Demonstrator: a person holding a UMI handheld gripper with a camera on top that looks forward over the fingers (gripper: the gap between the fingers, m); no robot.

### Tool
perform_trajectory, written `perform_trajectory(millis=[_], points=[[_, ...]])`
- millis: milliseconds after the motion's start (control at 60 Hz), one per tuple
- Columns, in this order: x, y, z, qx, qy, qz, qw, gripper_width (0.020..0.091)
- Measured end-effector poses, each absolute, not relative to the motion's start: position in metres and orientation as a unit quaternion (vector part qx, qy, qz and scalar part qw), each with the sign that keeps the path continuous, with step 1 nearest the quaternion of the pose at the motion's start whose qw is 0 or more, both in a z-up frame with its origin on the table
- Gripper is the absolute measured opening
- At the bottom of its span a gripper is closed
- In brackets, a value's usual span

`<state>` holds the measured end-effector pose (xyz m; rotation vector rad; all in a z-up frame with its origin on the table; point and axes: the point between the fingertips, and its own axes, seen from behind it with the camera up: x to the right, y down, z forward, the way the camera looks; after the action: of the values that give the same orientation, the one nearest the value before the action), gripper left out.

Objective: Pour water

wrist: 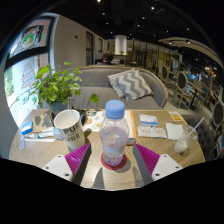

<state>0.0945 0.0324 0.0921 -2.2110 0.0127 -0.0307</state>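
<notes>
A grey sofa stretches behind everything, at twelve o'clock from the gripper, and a cushion with a zigzag pattern leans on its back. In front of it a wooden table bears all the nearer things. At ten o'clock a leafy green potted plant rises from the far side of the table. At two o'clock an open magazine lies flat on the wood, and farther out at three o'clock stands a clear glass. At eleven o'clock, just ahead of the left finger, a white paper cup with dark print stands upright. The plastic water bottle, clear with a blue cap, stands upright between the fingers at twelve o'clock, its base on a round red coaster. The gripper is spread, its magenta pads angled to either side of the bottle; a strip of table shows between each pad and the bottle, so neither finger presses on it
</notes>
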Motion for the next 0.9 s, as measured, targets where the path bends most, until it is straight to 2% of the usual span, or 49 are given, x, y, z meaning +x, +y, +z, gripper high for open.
perform_trajectory(millis=[183, 467, 683, 900], points=[[0.069, -0.032, 0.151, -0.898, 0.03, -0.022, 0.439, 0.0853], [0.018, -0.15, 0.209, -0.908, 0.07, -0.028, 0.413, 0.0857], [-0.004, -0.195, 0.231, -0.907, 0.078, -0.036, 0.411, 0.0855], [-0.009, -0.203, 0.24, -0.904, 0.071, -0.036, 0.42, 0.0853]])
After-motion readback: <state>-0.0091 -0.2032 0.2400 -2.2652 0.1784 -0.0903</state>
